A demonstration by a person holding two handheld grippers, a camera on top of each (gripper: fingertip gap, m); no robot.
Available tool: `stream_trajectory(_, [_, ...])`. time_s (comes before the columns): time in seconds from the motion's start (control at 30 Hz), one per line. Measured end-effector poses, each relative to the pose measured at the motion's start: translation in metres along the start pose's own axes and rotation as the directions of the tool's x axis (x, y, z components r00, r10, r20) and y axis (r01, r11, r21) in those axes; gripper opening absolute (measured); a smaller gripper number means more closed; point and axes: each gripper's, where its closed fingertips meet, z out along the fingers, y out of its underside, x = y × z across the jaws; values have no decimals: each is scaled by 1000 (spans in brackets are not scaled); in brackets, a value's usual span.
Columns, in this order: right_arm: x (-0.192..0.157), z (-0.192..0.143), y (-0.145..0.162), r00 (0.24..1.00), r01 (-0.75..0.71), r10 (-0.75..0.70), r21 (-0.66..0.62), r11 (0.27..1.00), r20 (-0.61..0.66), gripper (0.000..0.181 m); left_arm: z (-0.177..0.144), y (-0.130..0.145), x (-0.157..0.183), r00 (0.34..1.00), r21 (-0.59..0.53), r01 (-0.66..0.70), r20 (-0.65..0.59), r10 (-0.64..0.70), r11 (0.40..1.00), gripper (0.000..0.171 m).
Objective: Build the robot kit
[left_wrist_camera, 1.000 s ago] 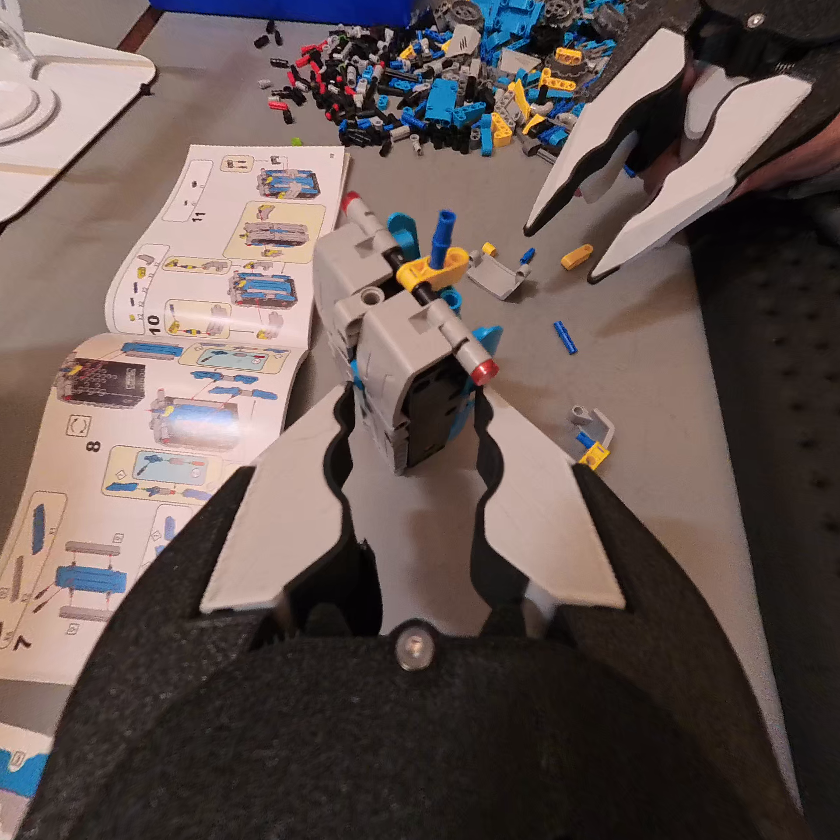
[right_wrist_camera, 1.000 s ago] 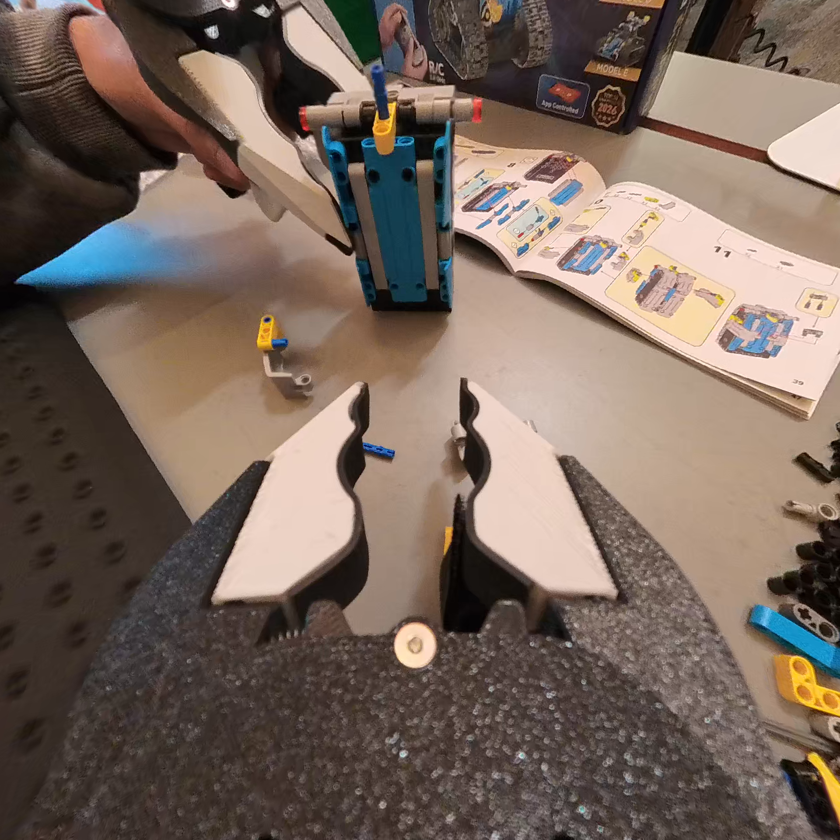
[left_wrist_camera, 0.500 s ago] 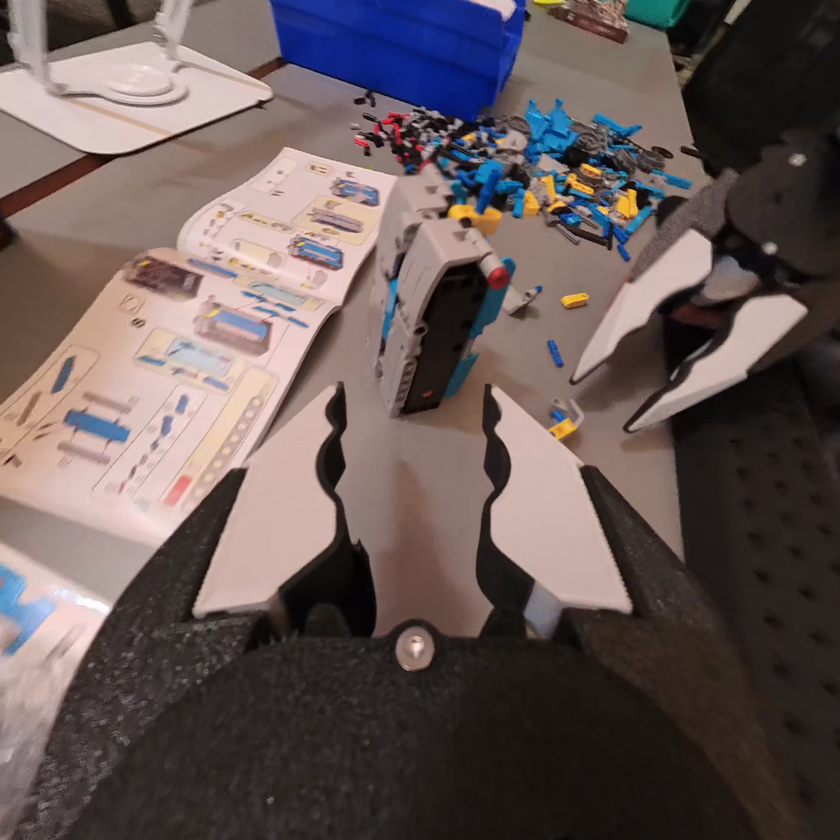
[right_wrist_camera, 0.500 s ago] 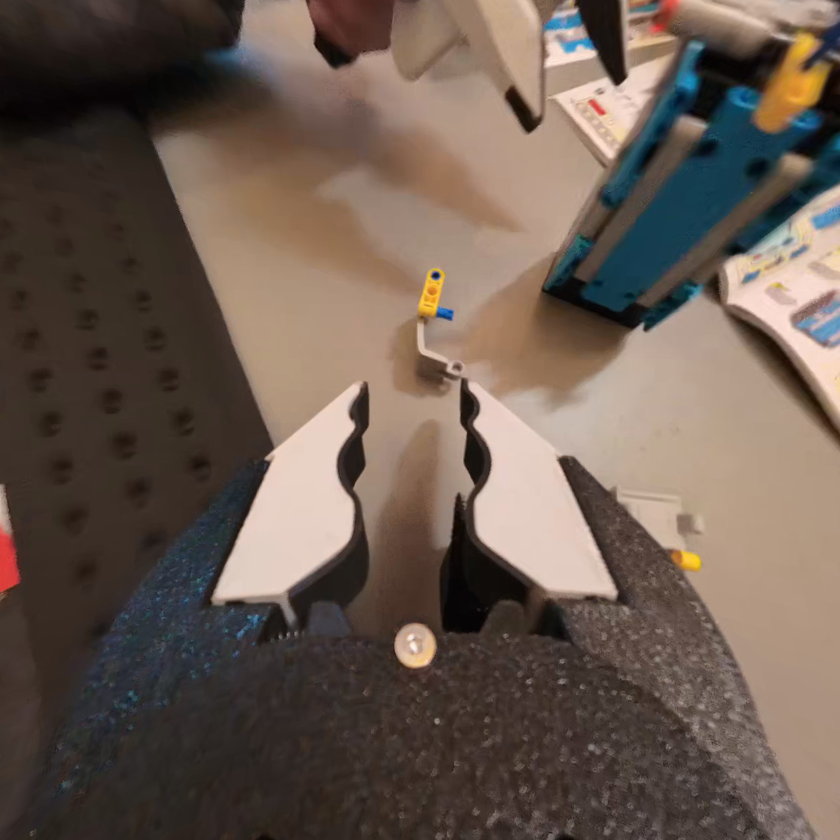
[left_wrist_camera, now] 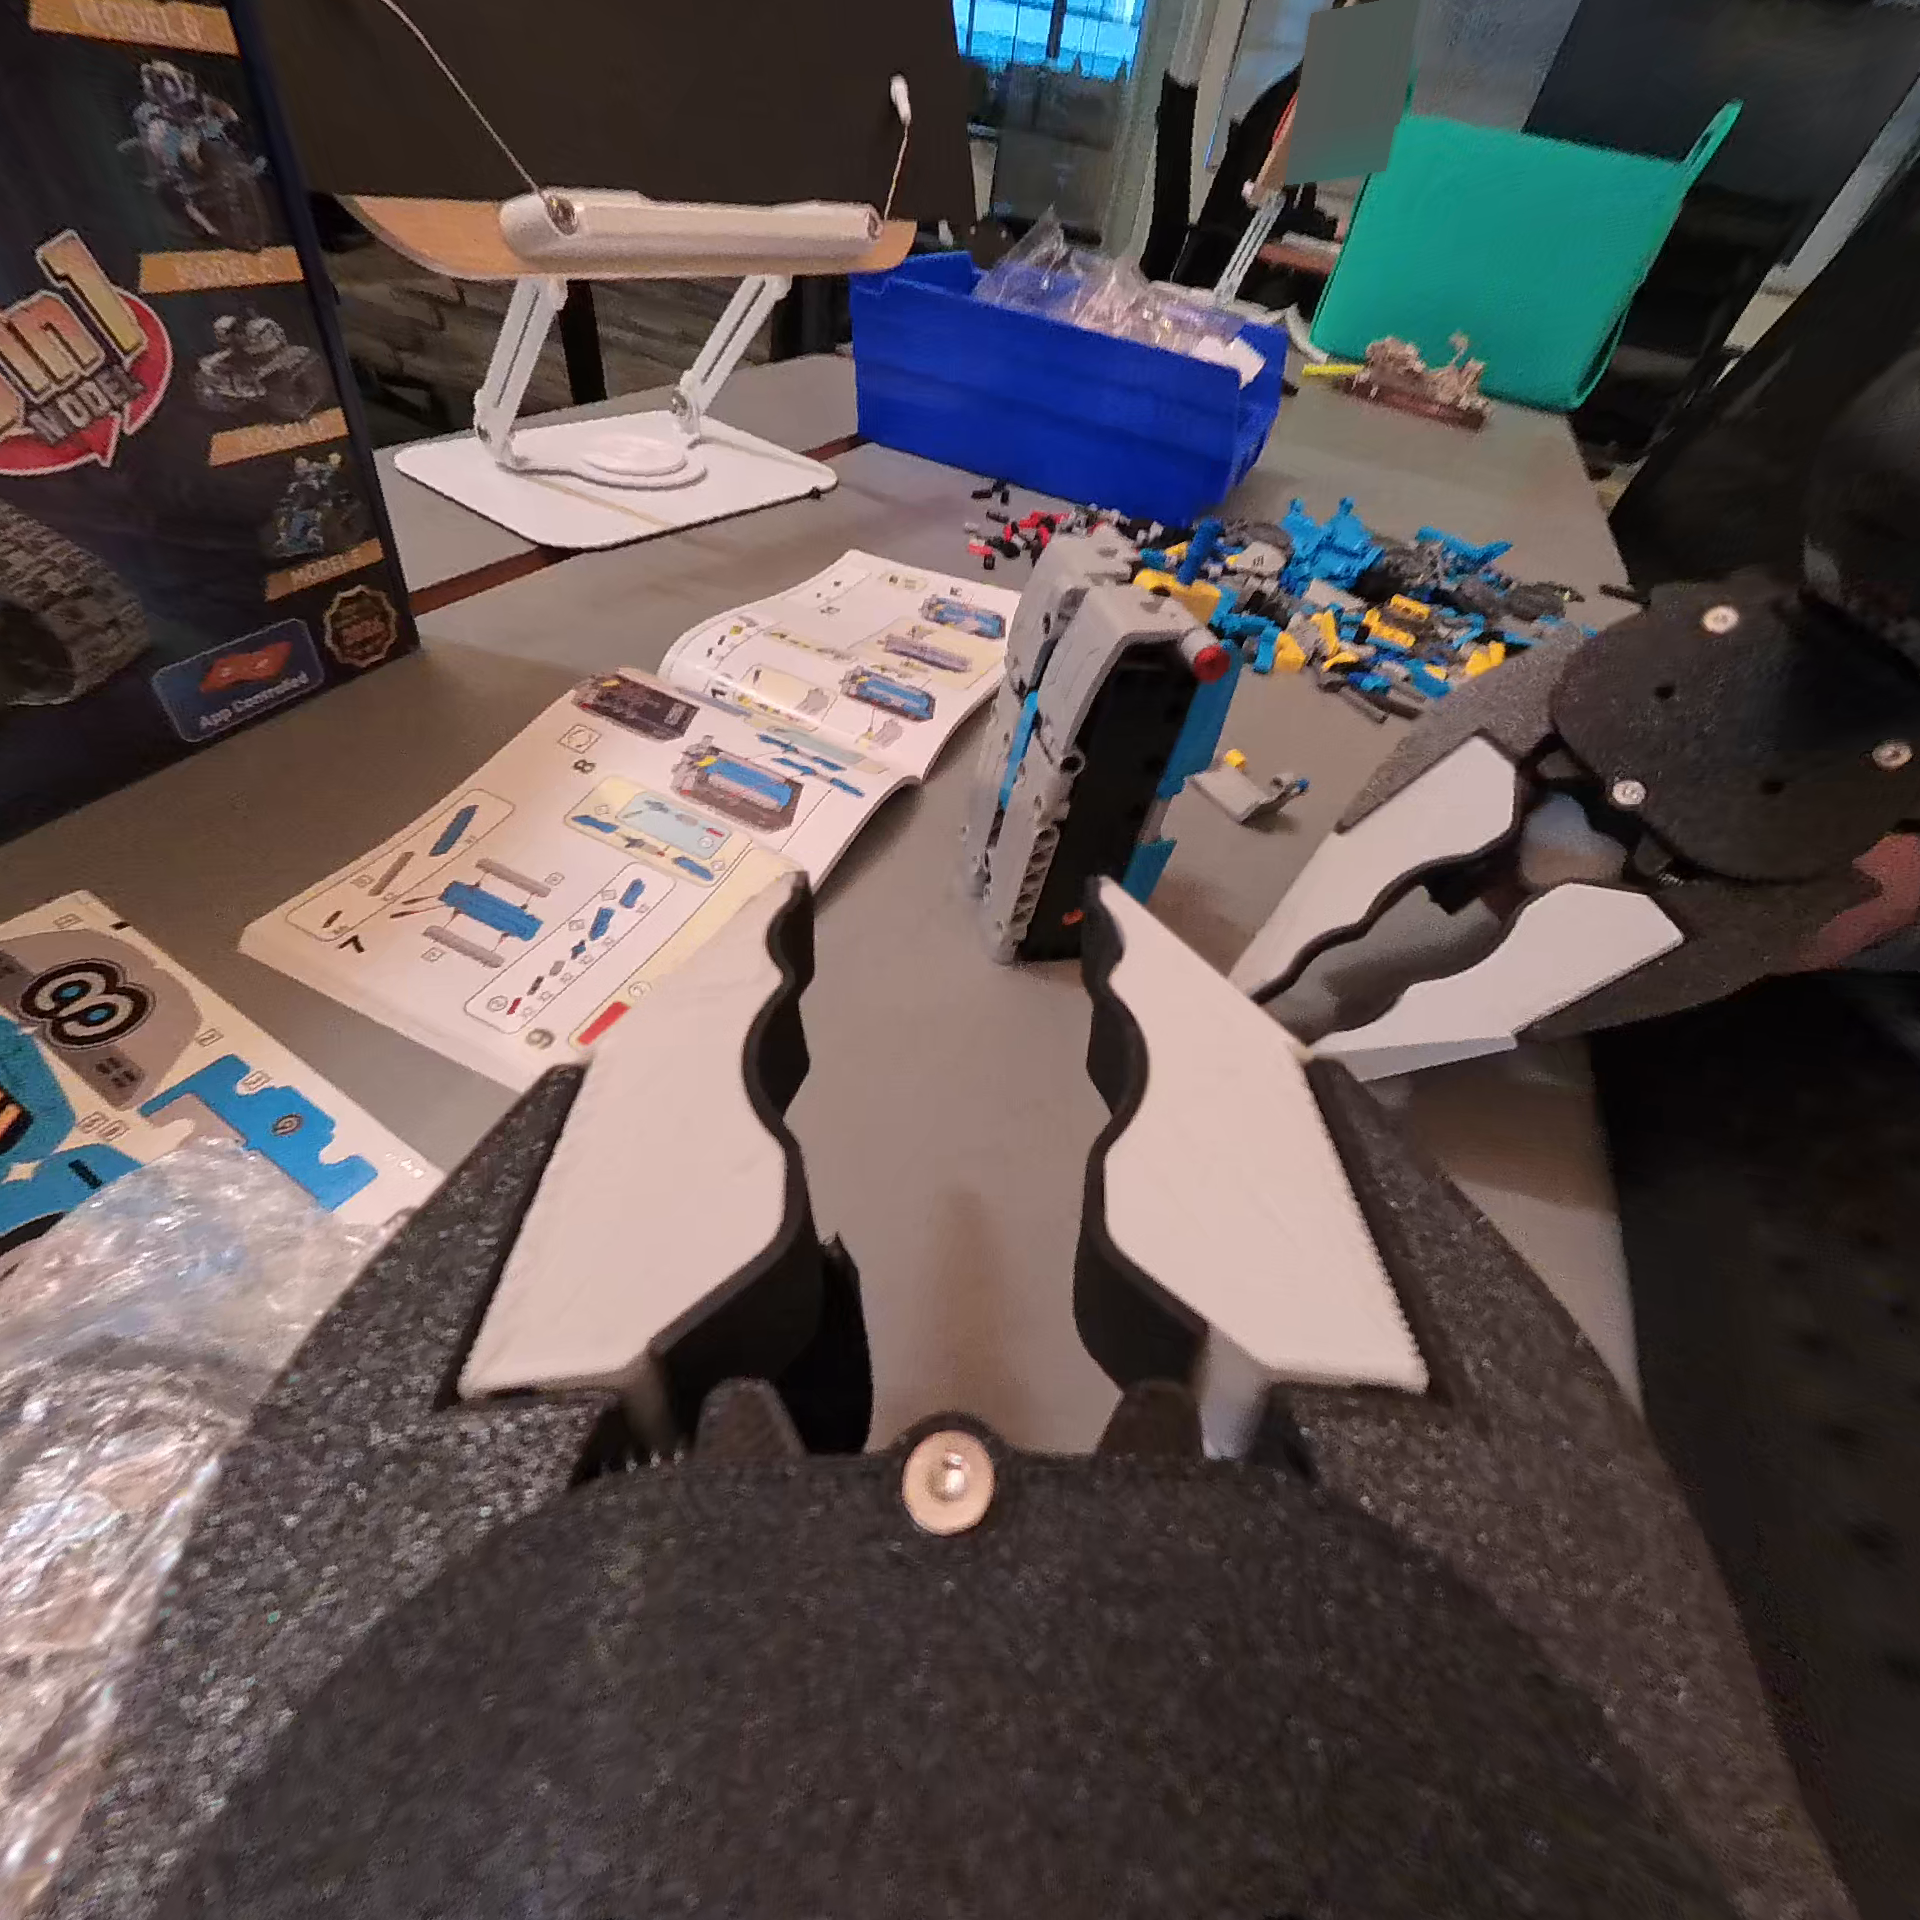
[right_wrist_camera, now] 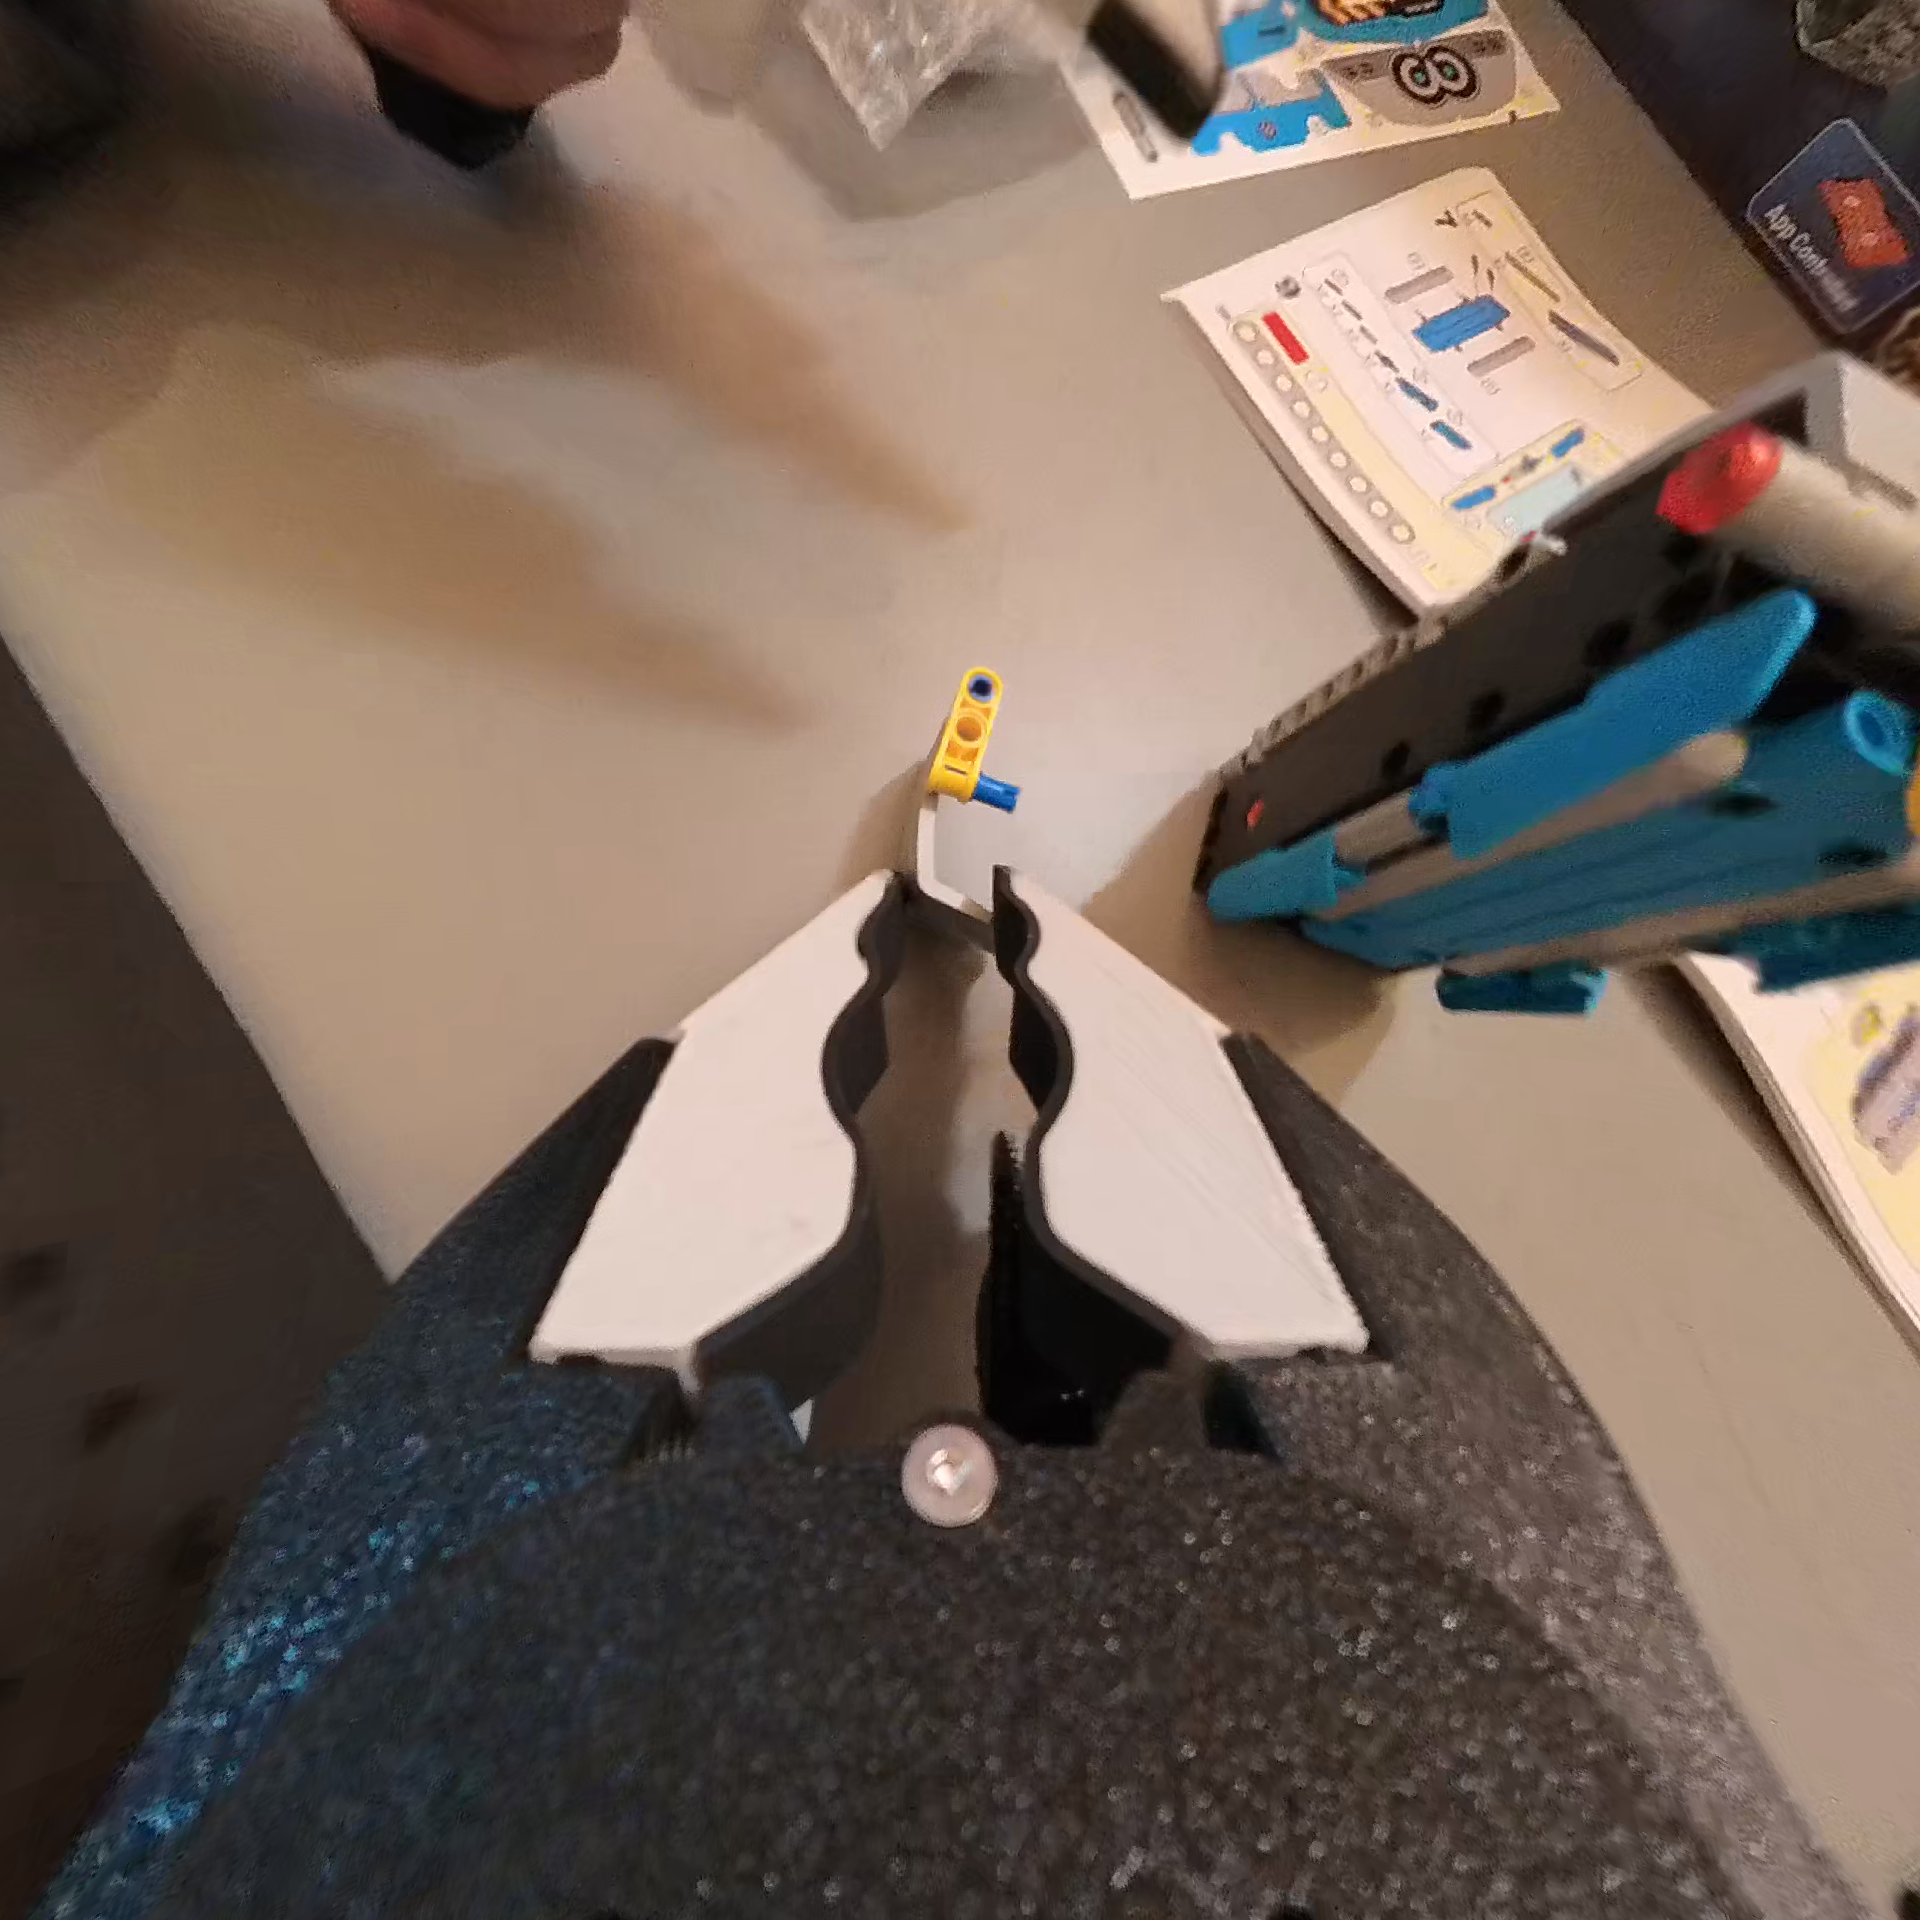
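Jaws: left gripper (left_wrist_camera: 943,935) spread, empty, near upright grey-blue model (left_wrist_camera: 1091,769) mid-worktop (left_wrist_camera: 935,1091) | right gripper (right_wrist_camera: 943,883) narrowed around grey bent piece (right_wrist_camera: 940,862) with yellow connector (right_wrist_camera: 968,736); firm grip cannot be confirmed | loose parts heap (left_wrist_camera: 1351,603) toward far edge.

booklet (left_wrist_camera: 665,800) left of model (left_wrist_camera: 1091,769), parts pile (left_wrist_camera: 1351,613) seemingly behind

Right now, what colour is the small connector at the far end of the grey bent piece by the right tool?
Yellow connector, with a blue pin; clearest in the right wrist view.
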Motion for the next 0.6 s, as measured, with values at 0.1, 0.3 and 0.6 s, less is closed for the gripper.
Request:
stream_trajectory(0.1, [1,11,-6,998,-64,65,-4,998,22,15,1,0,7,999,-5,13,-33,-13,1000,51])
stream_trajectory(0.3, [8,-2,4,1000,-30,30,13,999,8,16,5,8,25,995,-54,-33,-94,28,998,51])
stream_trajectory(0.6, [22,-55,20,976,-95,62,152,984,208,27,16,31,44,985,-173,-74,-167,45,982,51])
